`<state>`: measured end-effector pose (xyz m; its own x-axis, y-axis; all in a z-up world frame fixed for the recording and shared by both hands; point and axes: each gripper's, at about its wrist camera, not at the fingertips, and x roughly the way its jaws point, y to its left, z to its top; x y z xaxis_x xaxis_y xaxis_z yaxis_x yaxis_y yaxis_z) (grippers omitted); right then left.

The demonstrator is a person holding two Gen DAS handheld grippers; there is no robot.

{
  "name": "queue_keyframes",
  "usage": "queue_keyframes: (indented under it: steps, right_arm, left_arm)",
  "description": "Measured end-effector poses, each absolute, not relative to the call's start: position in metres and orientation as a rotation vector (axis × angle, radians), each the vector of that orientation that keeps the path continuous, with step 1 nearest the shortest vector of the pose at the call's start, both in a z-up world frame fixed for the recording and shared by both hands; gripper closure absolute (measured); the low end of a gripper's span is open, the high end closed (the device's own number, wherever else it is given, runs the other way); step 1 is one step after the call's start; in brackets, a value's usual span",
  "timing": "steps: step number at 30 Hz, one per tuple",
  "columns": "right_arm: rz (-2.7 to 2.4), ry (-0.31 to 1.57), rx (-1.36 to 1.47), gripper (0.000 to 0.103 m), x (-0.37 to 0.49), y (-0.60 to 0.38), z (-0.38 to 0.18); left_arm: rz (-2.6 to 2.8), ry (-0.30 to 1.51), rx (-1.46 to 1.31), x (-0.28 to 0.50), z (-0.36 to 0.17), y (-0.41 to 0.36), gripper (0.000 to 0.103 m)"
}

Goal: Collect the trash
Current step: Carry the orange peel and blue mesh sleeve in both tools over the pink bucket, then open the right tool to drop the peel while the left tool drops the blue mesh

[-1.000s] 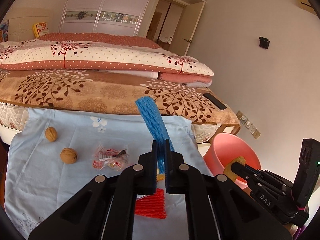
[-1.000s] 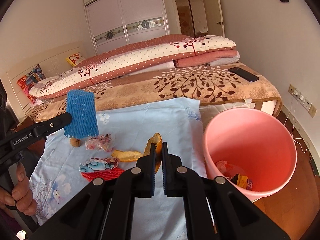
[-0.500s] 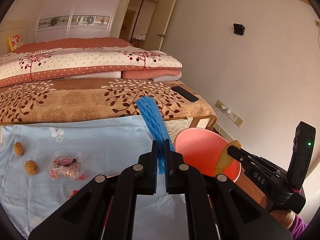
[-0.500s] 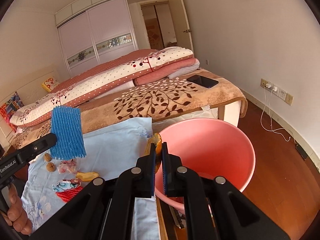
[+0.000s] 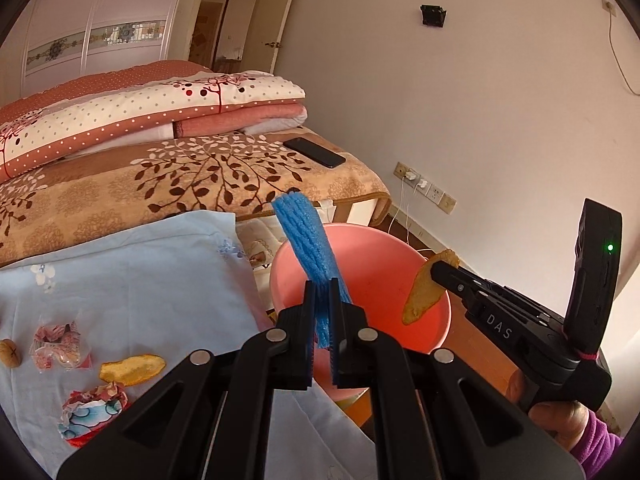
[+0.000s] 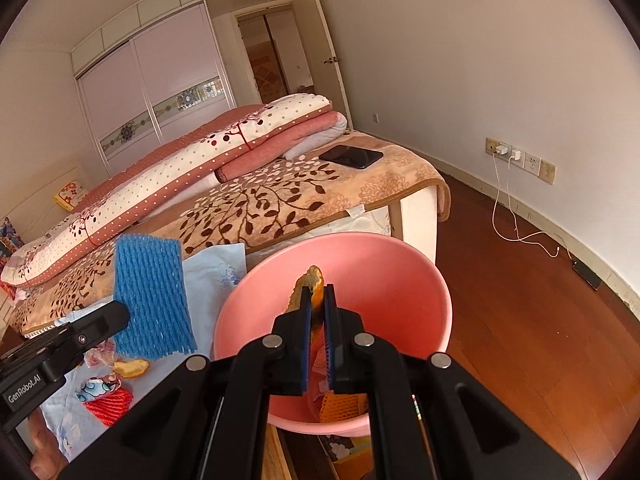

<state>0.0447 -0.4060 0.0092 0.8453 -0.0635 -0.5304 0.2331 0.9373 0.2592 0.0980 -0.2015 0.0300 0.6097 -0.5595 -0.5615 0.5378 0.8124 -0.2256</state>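
Left gripper (image 5: 321, 304) clamped on blue foam net (image 5: 306, 240), over pink bucket (image 5: 436, 332) rim. Right gripper (image 6: 318, 304) pinching orange peel (image 6: 310, 286) above bucket mouth. Wrappers (image 5: 60, 346), peel, walnut (image 5: 10, 353) on blue cloth (image 5: 140, 280).

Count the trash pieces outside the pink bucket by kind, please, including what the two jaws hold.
Foam nets: 2, the blue foam net, held, and the red foam net.
Orange peels: 2, the held peel and the loose peel.
Wrappers: 2, the candy wrapper and the crumpled wrapper.
Walnuts: 1, the walnut.
Total: 7
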Motion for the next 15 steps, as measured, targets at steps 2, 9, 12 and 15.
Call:
queue_keyframes:
  steps: [2,9,12,15]
  right_arm:
    - [-0.168,0.548,0.326,0.098,0.046,-0.410,0.006]
    - [-0.194,0.562,0.350,0.098,0.051,-0.419,-0.003]
    - [-0.199,0.565,0.348,0.098,0.052,-0.420,-0.003]
    - [-0.204,0.573,0.349,0.098,0.054,-0.420,-0.006]
  left_arm:
    - [-0.638,0.668,-0.025,0.099,0.026,-0.208,0.098]
    - [-0.644,0.696,0.006,0.103,0.015,-0.221,0.098]
    - [-0.642,0.712,0.003,0.106,0.010,-0.224,0.098]
    - [-0.639,0.729,-0.003,0.108,0.005,-0.225,0.098]
